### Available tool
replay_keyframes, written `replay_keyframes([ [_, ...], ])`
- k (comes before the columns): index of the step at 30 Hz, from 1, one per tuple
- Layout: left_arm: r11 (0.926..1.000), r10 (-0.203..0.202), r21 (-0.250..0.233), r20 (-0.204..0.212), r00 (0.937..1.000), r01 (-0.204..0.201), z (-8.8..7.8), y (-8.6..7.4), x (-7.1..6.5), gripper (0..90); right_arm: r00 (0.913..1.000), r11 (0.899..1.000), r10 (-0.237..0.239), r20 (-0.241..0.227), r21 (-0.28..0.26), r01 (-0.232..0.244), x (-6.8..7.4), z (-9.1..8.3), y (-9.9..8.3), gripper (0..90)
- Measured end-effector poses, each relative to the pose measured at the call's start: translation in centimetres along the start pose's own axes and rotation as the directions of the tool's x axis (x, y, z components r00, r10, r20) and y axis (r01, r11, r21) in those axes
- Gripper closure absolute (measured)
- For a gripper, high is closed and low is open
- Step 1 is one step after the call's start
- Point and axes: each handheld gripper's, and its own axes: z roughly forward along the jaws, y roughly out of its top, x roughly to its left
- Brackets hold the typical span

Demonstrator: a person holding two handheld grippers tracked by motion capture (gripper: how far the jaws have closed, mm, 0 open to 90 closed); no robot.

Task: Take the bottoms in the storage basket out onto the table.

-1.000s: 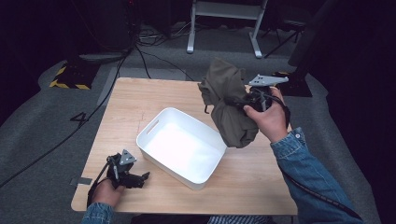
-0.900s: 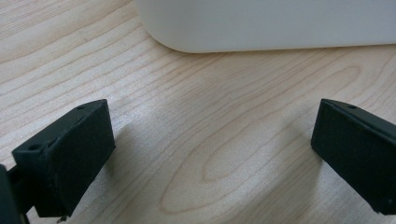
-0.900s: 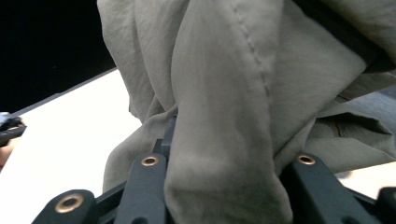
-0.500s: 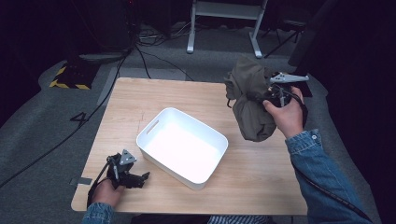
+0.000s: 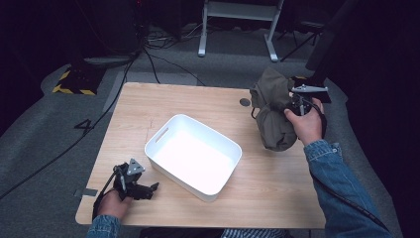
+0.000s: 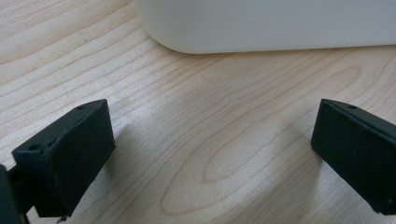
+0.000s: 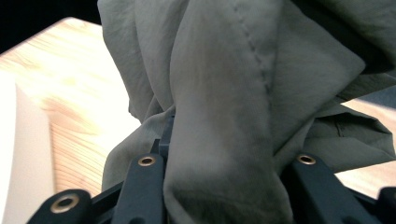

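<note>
1. crumpled olive-green fabric garment (image 5: 271, 116) hanging bunched over the right edge of the table, lower folds just about at the surface; held high, probably so the loose cloth clears the tub rim and does not drag.
2. right gripper (image 5: 296, 102) clamped on a thick fold near the top of the bundle; in the right gripper view jaws pinched tight on the cloth (image 7: 224, 140), fabric spilling over both. gripped near the top likely so the rest drapes down in one mass.
3. right hand (image 5: 306, 124) wrapped round the gripper handle, denim sleeve (image 5: 341, 188) coming up from the bottom right; garment kept to the right of the tub, not over it.
4. white rectangular plastic tub (image 5: 193, 156) mid-table, turned at an angle, nothing inside, well apart from the garment; open top faces up, ready to take a drop-in.
5. left gripper (image 5: 141, 190) parked flat on the light wooden table (image 5: 198, 101) at the near left corner, just beside the tub; jaws spread wide on bare wood in the left gripper view, tub wall (image 6: 266, 23) ahead. looks idle, or placed to steady the tub if needed.
6. judgement: either mid-carry toward the tub or just lifted out; cannot tell which from this.
</note>
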Motion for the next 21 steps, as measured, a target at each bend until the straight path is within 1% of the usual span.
replay_keyframes([
  [5, 1.0, 0.0, 0.0, 0.0, 1.0, 0.0, 0.0, 0.0, 0.0, 0.0, 0.9994, 0.998, 0.029, 0.02, 0.048, -0.03, -1.3, 1.3, -1.8, 62.9],
  [8, 1.0, 0.0, 0.0, 0.0, 1.0, 0.0, 0.0, 0.0, 0.0, 0.0, 0.9989, 0.996, 0.028, 0.038, 0.08, -0.031, -1.9, 2.3, -3.0, 62.7],
  [10, 1.0, 0.0, 0.0, 0.0, 1.0, 0.0, 0.0, 0.0, 0.0, 0.0, 0.9983, 0.994, 0.034, 0.047, 0.102, -0.039, -2.2, 2.9, -4.0, 62.5],
  [13, 1.0, 0.0, 0.0, -0.001, 1.0, 0.0, 0.0, 0.0, 0.0, 0.0, 0.9976, 0.99, 0.053, 0.046, 0.126, -0.058, -2.4, 3.7, -5.3, 62.2],
  [15, 1.0, 0.0, 0.0, 0.0, 1.0, 0.0, 0.0, 0.0, 0.0, 0.0, 0.9972, 0.986, 0.06, 0.046, 0.153, -0.066, -2.5, 4.4, -6.0, 61.8],
  [18, 1.0, 0.0, 0.0, 0.0, 1.0, 0.0, 0.0, 0.0, 0.0, 0.0, 0.9976, 0.984, 0.049, 0.049, 0.171, -0.057, -2.7, 5.2, -6.8, 60.9],
  [21, 1.0, -0.002, 0.001, -0.002, 1.0, 0.002, 0.0, 0.0, 0.0, 0.0, 0.9974, 0.981, 0.052, 0.05, 0.186, -0.06, -2.7, 6.0, -7.5, 59.4],
])
